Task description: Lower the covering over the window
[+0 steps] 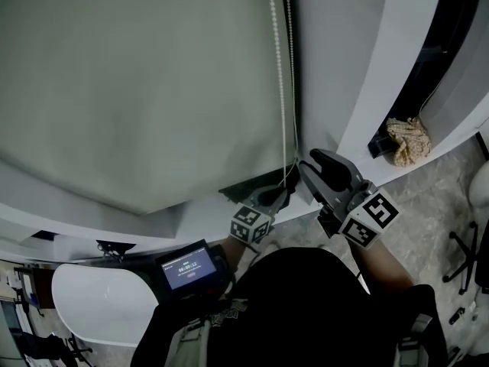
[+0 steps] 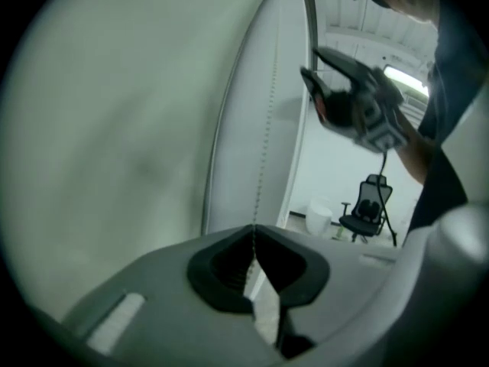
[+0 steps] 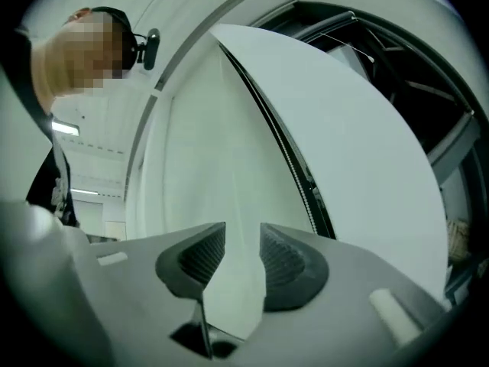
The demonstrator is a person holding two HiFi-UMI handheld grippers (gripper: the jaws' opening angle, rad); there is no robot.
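Left gripper: jaws pressed together on the bead chain, which runs straight up from the pads. Right gripper: jaws spread and empty, with only pale wall between them. In the head view it sits just right of the chain, its tips near the left gripper's. The covering, a pale roller blind, hangs left of the chain, and its hem is already low over a white ledge, so the task appears well advanced. Step in hand, as judged: a hand-over-hand pull, with the left gripper pinching the chain and the right free to regrip. The next move calls for the right gripper's open jaws to straddle the same strand above the left gripper's hold and close before the left lets go. Two strands hang side by side, and taking the other one would raise the blind. The white window reveal stands just right of the chain and leaves little room to approach. Well right of the chain lies a crumpled cloth. An office chair and a white bin stand beyond the chain, clear of the work.
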